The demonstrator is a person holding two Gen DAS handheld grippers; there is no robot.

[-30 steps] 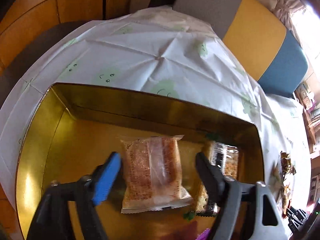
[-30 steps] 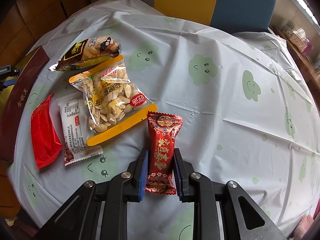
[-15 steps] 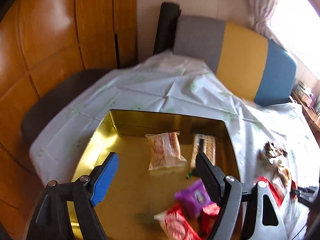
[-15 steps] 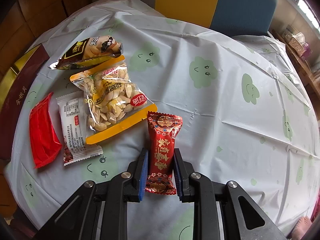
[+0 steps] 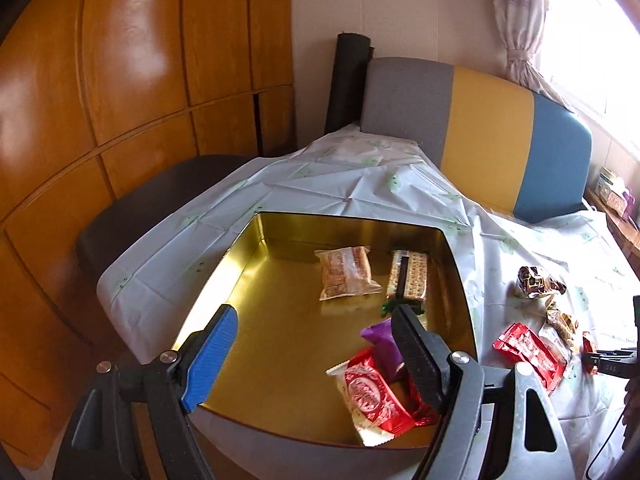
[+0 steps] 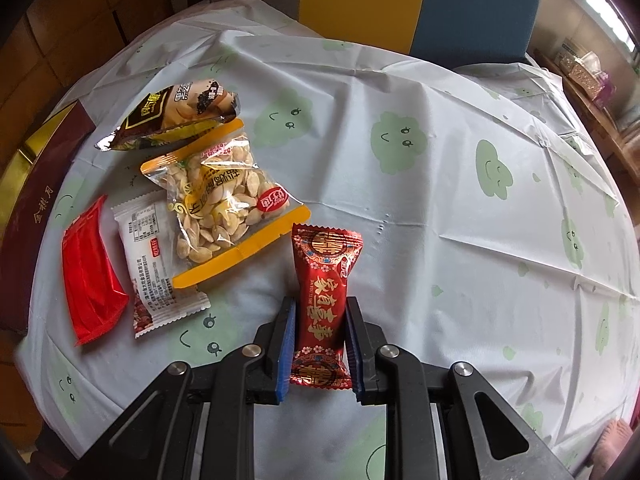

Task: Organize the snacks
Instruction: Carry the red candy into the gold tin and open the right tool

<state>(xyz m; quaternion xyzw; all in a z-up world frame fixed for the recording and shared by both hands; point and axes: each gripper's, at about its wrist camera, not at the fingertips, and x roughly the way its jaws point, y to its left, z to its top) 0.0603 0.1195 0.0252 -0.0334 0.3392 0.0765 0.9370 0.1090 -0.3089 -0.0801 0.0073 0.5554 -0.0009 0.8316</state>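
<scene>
The left gripper (image 5: pixel 316 342) hung above the gold tin (image 5: pixel 256 280) with its jaws spread wide and nothing between them; the blue pad sat over the tin's near left side, the black finger over the near right corner; inside the tin, a clear-wrapped cake (image 5: pixel 347 267) and a cracker pack (image 5: pixel 409 276) lay side by side toward the far wall, just apart; nearer the camera a purple packet (image 5: pixel 382 346) touched a red-and-white packet (image 5: pixel 370 394), both partly hidden behind the black finger; over on the right, the right gripper (image 6: pixel 320 340) was clamped tight on the red candy bar (image 6: pixel 325 300), pads pressed to both long edges, the bar pointing away over the cloud-print tablecloth (image 6: pixel 440 200); left of it the seed bag (image 6: pixel 222 200) lay with its yellow edge just beside the bar's far end; that bag overlapped a white packet (image 6: pixel 150 256), and a red packet (image 6: pixel 88 276) lay just left of the white one; a dark nut bag (image 6: pixel 180 114) sat beyond, touching the seed bag's top edge; the tin's dark red outer wall (image 6: pixel 36 200) showed at the far left of the right view; a striped chair back (image 5: pixel 480 136) stood behind the table
</scene>
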